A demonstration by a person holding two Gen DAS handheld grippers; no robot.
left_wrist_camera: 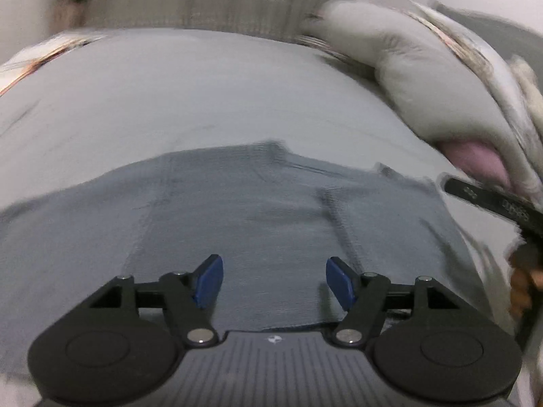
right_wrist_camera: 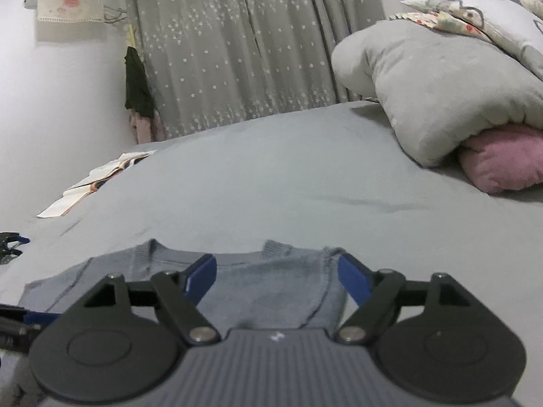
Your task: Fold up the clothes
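Lying flat on the pale grey bed sheet [right_wrist_camera: 271,176], the blue-grey knitted sweater [right_wrist_camera: 271,291] spreads from nine to three o'clock under both claws. Left gripper [left_wrist_camera: 274,281] and right gripper [right_wrist_camera: 277,279] gape wide, holding nothing, garment at twelve o'clock.

both wrist views – low, close – share the sweater [left_wrist_camera: 258,224].

The bed [right_wrist_camera: 271,169] carries a blue-grey sweater [right_wrist_camera: 271,291], an open book [right_wrist_camera: 101,176], a grey cushion [right_wrist_camera: 441,95] and a pink cushion [right_wrist_camera: 502,162].
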